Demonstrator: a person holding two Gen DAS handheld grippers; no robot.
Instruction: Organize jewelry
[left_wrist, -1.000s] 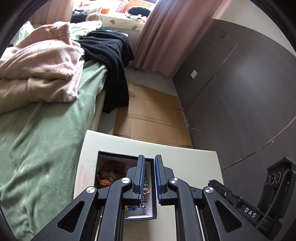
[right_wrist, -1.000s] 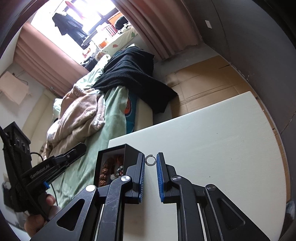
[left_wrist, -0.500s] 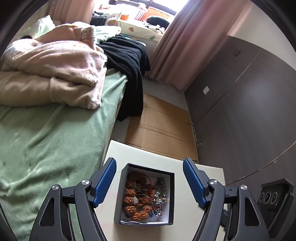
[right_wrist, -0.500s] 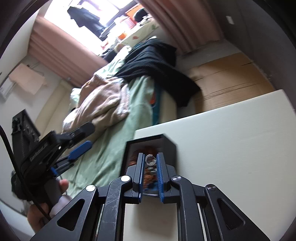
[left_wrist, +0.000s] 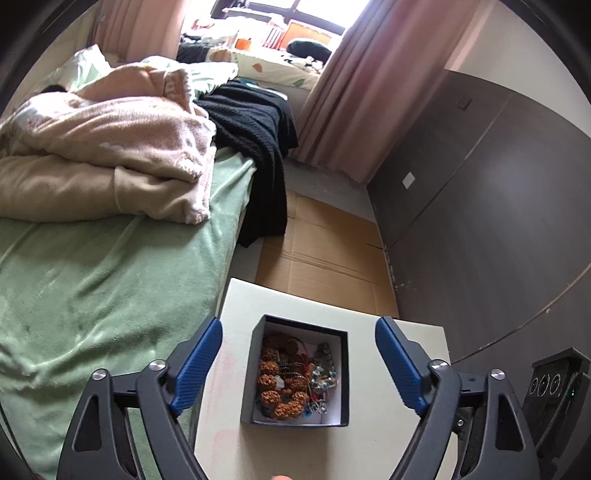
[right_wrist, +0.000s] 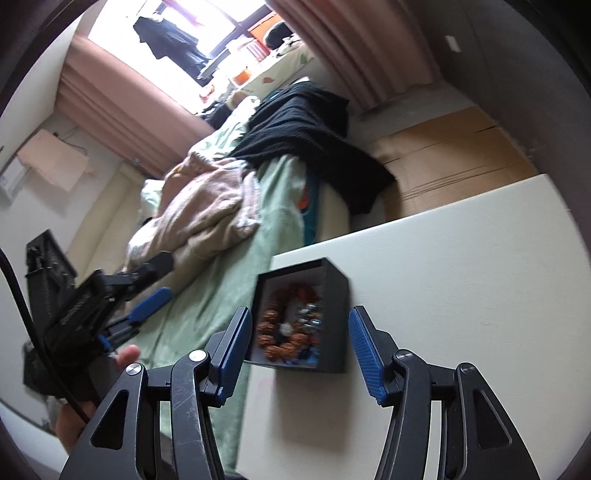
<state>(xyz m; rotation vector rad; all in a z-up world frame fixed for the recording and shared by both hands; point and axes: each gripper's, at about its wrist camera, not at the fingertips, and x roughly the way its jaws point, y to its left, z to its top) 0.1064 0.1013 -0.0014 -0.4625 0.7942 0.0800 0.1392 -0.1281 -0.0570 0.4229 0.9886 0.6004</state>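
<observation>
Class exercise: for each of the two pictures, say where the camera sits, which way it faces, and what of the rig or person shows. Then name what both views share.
Left wrist: sits on the left gripper, looks down at the black jewelry box between its open blue fingers.
Right wrist: sits on the right gripper, faces the box from its side; shows its open fingers, plus the left gripper.
Shared: box, white table, bed.

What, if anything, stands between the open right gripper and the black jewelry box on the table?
Nothing visible does. The right gripper is open in front of the jewelry box, which sits lidless on the white table with its beads exposed.
</observation>
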